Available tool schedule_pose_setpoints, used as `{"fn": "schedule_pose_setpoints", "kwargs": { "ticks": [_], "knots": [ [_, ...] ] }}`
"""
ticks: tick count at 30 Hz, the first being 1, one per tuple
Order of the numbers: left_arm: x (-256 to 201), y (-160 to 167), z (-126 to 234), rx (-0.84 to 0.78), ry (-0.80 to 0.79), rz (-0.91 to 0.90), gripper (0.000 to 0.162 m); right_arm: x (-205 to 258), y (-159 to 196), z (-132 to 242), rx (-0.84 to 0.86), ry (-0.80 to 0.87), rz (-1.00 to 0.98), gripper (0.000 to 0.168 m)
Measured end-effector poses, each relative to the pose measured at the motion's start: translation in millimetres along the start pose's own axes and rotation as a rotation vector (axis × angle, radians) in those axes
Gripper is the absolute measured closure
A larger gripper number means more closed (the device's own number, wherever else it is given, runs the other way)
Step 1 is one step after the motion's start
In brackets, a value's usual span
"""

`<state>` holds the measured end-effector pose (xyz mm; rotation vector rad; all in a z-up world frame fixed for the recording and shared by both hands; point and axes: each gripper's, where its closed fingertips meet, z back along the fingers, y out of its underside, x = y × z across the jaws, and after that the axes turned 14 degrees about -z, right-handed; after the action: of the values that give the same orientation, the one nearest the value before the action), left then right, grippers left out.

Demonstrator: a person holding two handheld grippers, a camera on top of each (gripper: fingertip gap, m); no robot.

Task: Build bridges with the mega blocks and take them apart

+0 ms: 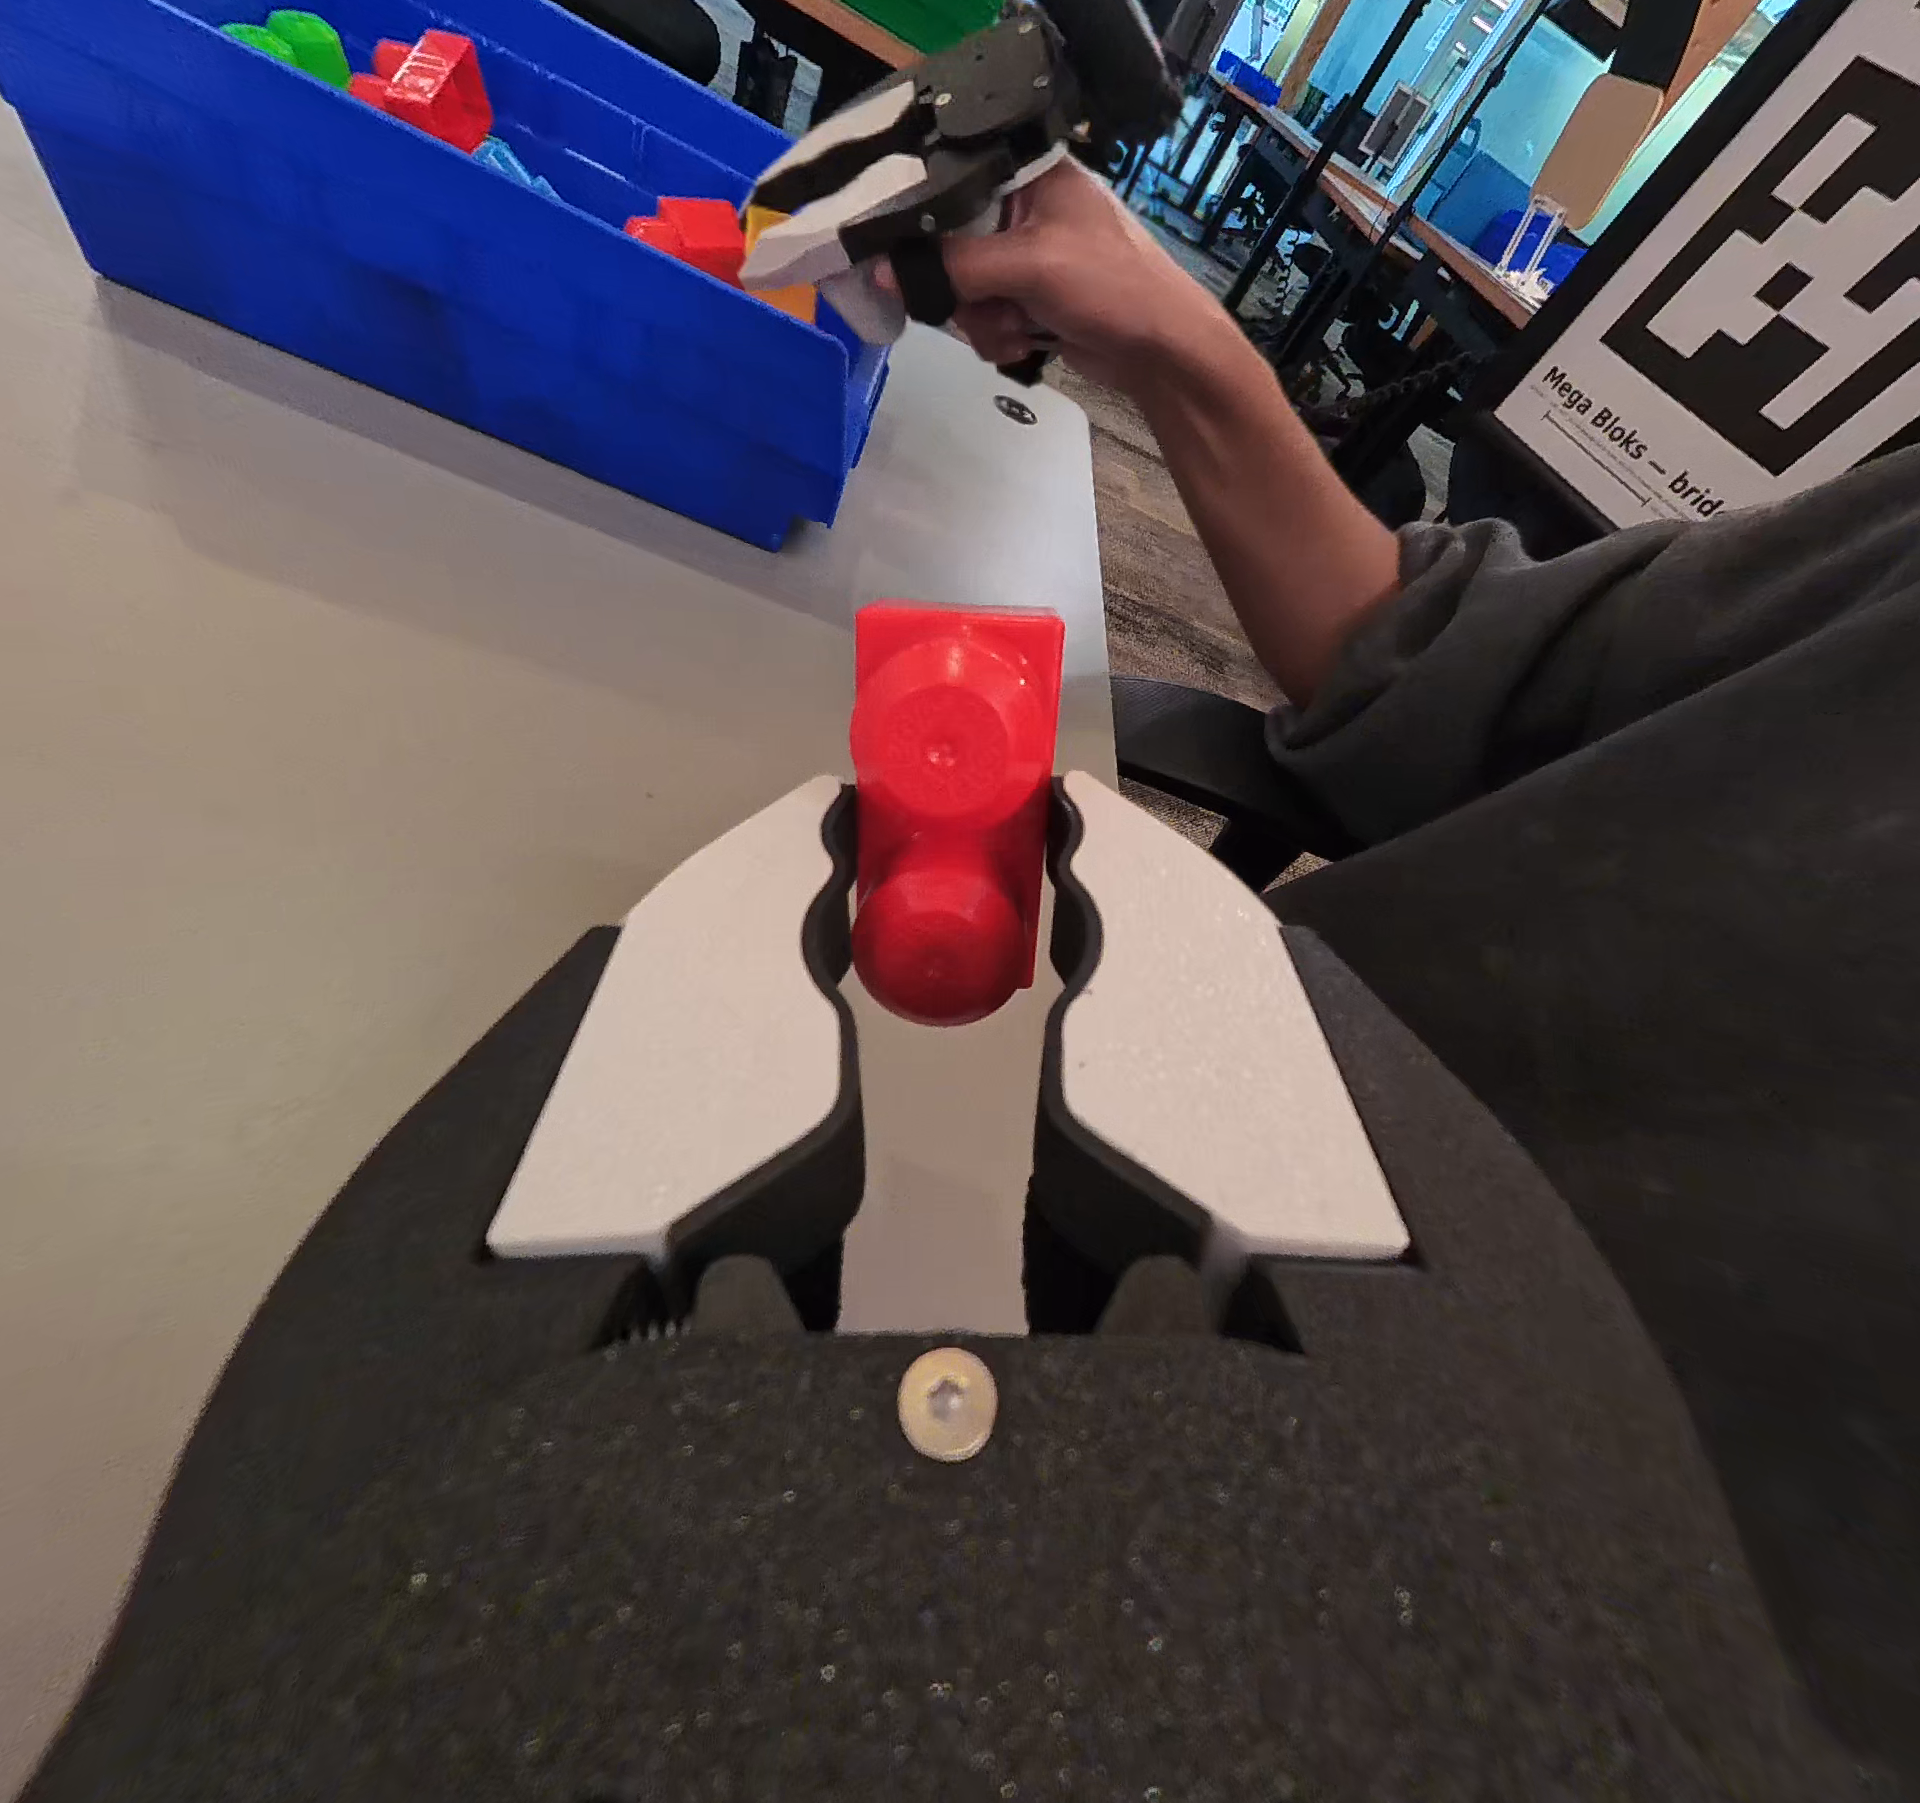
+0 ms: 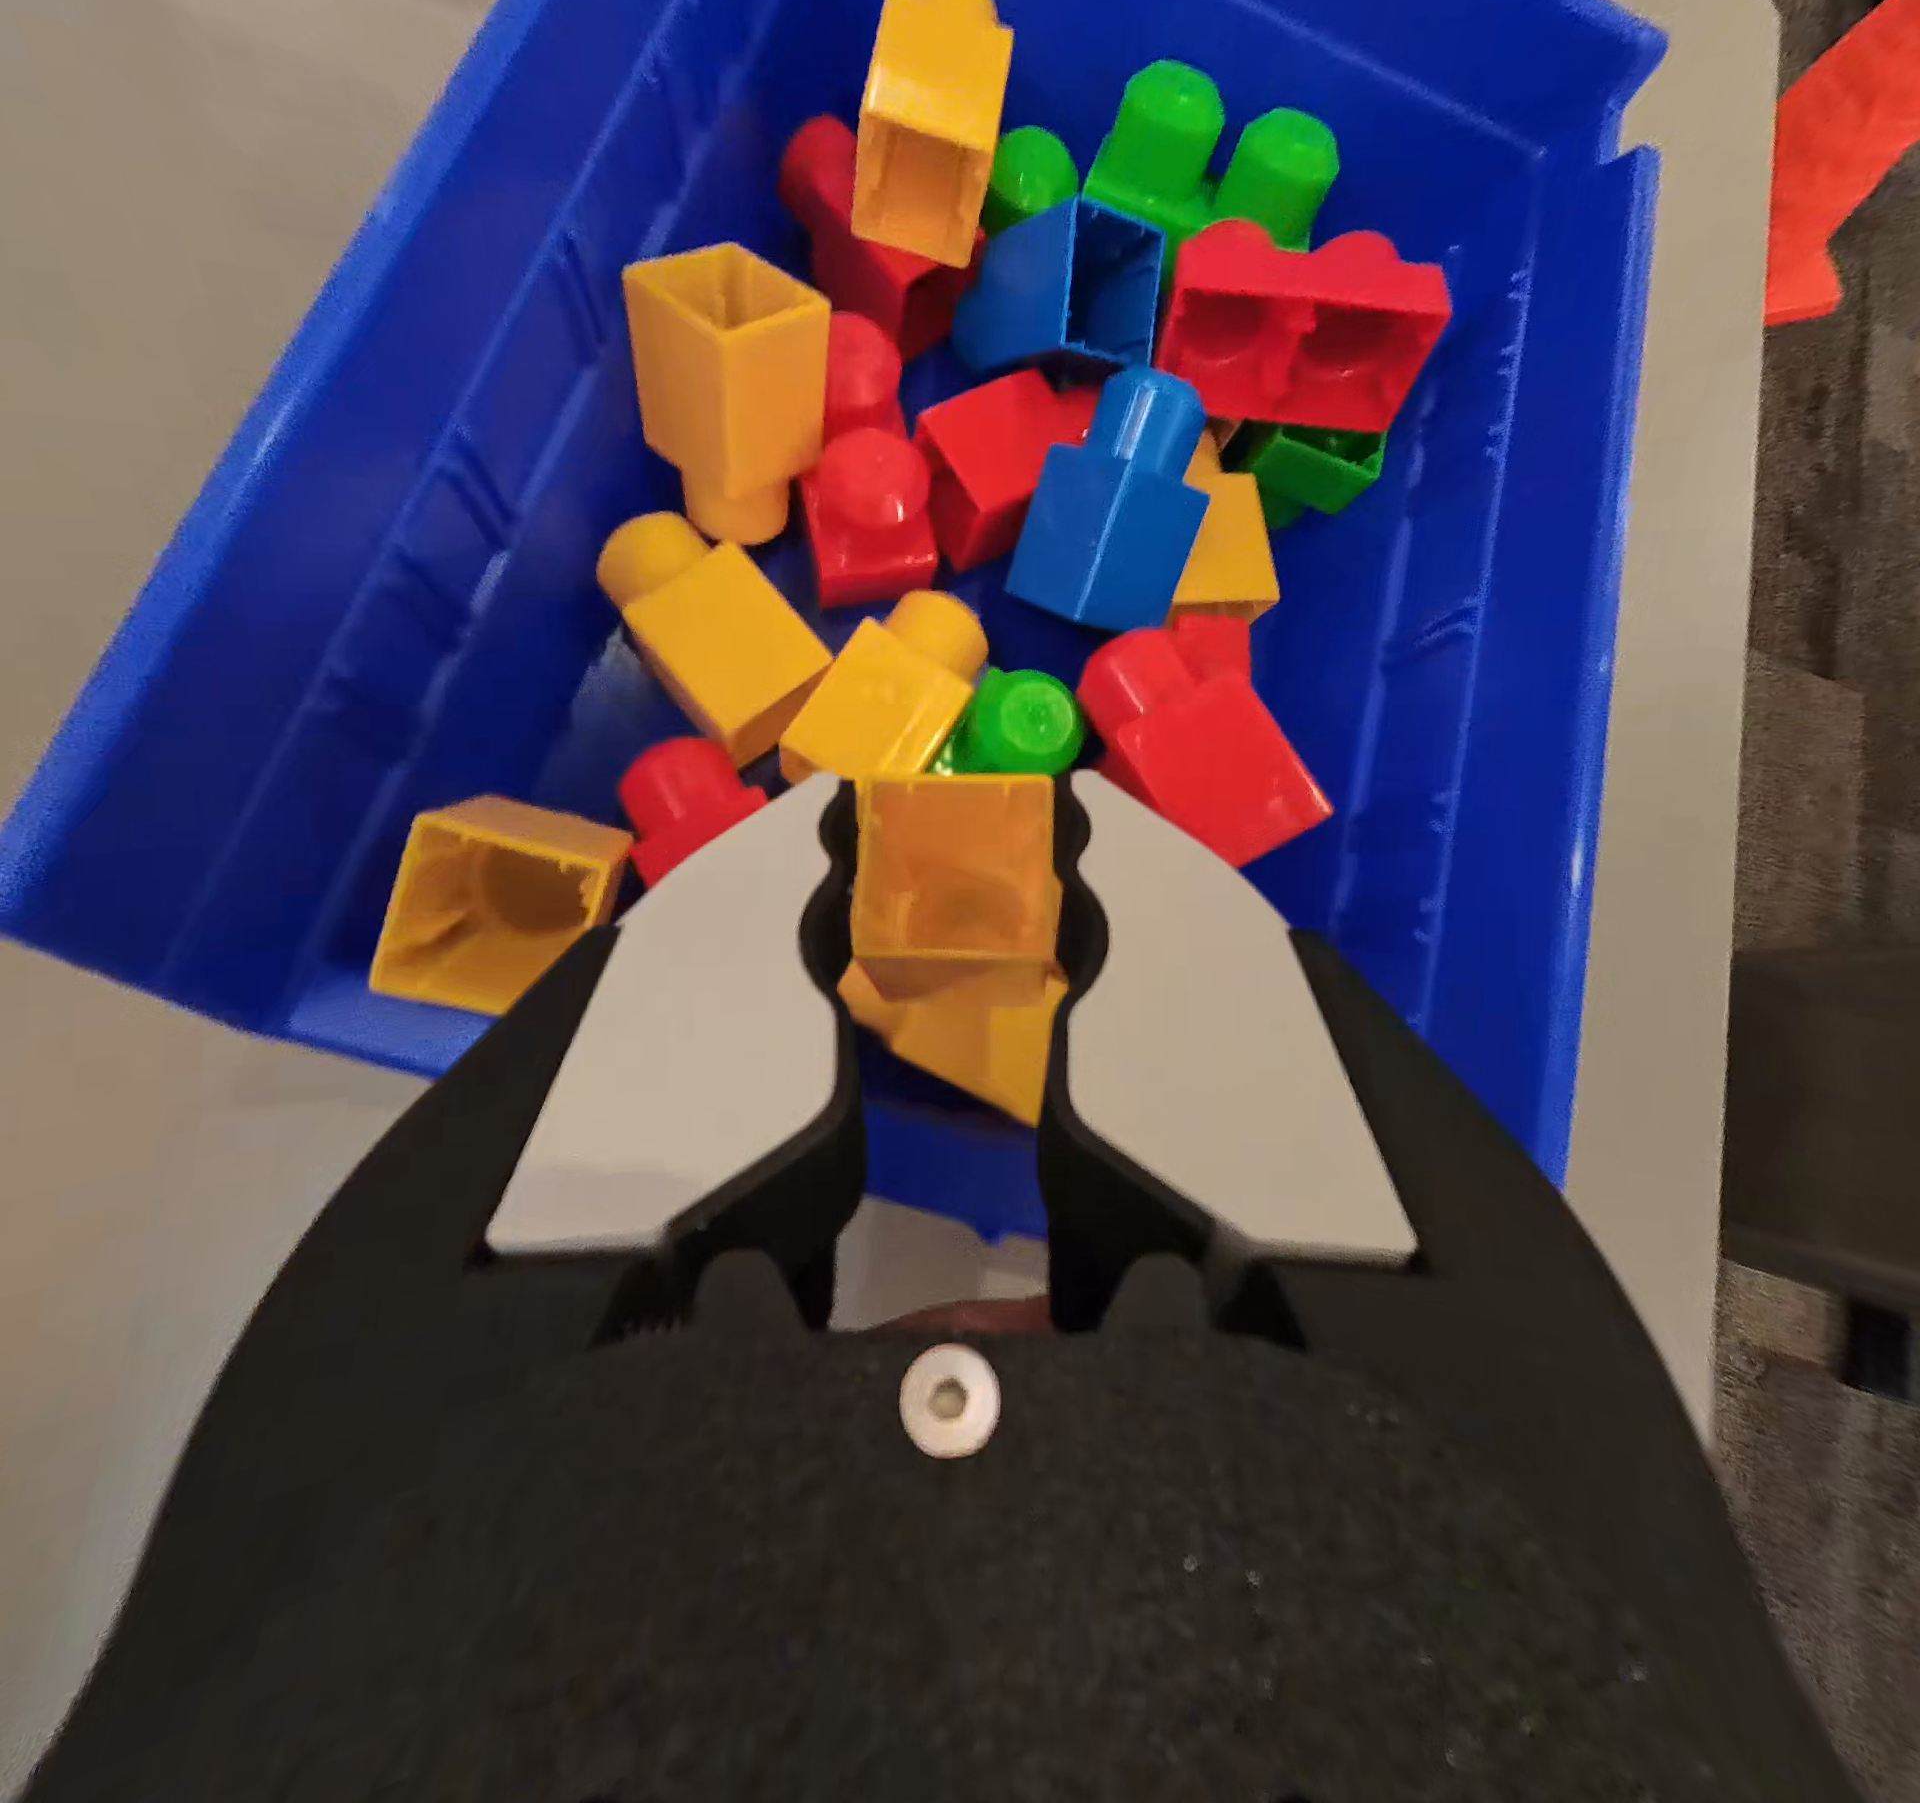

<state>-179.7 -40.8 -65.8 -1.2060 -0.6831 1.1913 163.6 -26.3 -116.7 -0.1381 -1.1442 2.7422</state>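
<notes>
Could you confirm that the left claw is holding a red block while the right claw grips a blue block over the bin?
Not quite: the right claw grips a yellow block, not blue, as the right wrist view shows. The left claw does hold a red block, and the bin lies below.

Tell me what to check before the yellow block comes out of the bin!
1. Right gripper shut on the yellow block: ok.
2. Yellow block free of the other blocks: cannot tell, another yellow one sits right beneath it.
3. Left gripper shut on the red block: ok.
4. Red block's two studs unblocked: ok, they face the camera.
5. Bare table beside the bin for building: ok.
</notes>
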Motion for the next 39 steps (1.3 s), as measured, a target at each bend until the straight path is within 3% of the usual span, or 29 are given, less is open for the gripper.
{"fn": "schedule_pose_setpoints", "kwargs": {
  "ticks": [2,7,12,15,18,21,26,29,31,35,39],
  "knots": [
    [-0.7,0.3,0.2,0.001,-0.001,0.002,0.128,-1.9,-4.5,-4.7,-0.016,-0.010,-0.045,0.132],
    [-2.1,5.3,0.3,0.008,-0.003,0.007,0.128,-12.7,-23.3,-8.3,-0.106,-0.008,-0.081,0.093],
    [-0.3,6.9,-1.1,0.016,-0.021,0.005,0.128,14.9,-47.6,41.0,-0.286,-0.180,-0.150,0.100],
    [4.0,4.0,-1.6,0.009,-0.048,0.003,0.128,86.4,-45.2,74.9,-0.380,-0.471,-0.201,0.107],
    [8.0,7.0,-2.3,0.018,-0.061,0.007,0.128,179.6,-21.0,97.3,-0.435,-0.804,-0.184,0.111],
    [14.4,11.5,-1.5,0.041,-0.092,-0.006,0.128,243.9,8.7,99.7,-0.406,-0.978,-0.151,0.113],
    [35.4,26.8,1.2,0.170,-0.240,0.009,0.128,261.8,29.8,73.5,-0.341,-0.842,-0.001,0.113],
    [73.4,63.3,11.5,0.533,-0.480,-0.007,0.128,258.4,31.4,69.0,-0.350,-0.771,0.046,0.115],
    [100.2,68.5,15.1,0.719,-0.611,-0.095,0.128,258.2,31.0,68.0,-0.369,-0.738,0.086,0.117],
    [106.9,60.2,-17.4,0.803,-0.474,-0.027,0.128,258.0,34.7,67.9,-0.376,-0.691,0.162,0.118],
    [125.6,65.2,-28.9,0.867,-0.471,0.009,0.128,234.5,35.5,54.8,-0.444,-0.466,0.338,0.125]
  ]
}}
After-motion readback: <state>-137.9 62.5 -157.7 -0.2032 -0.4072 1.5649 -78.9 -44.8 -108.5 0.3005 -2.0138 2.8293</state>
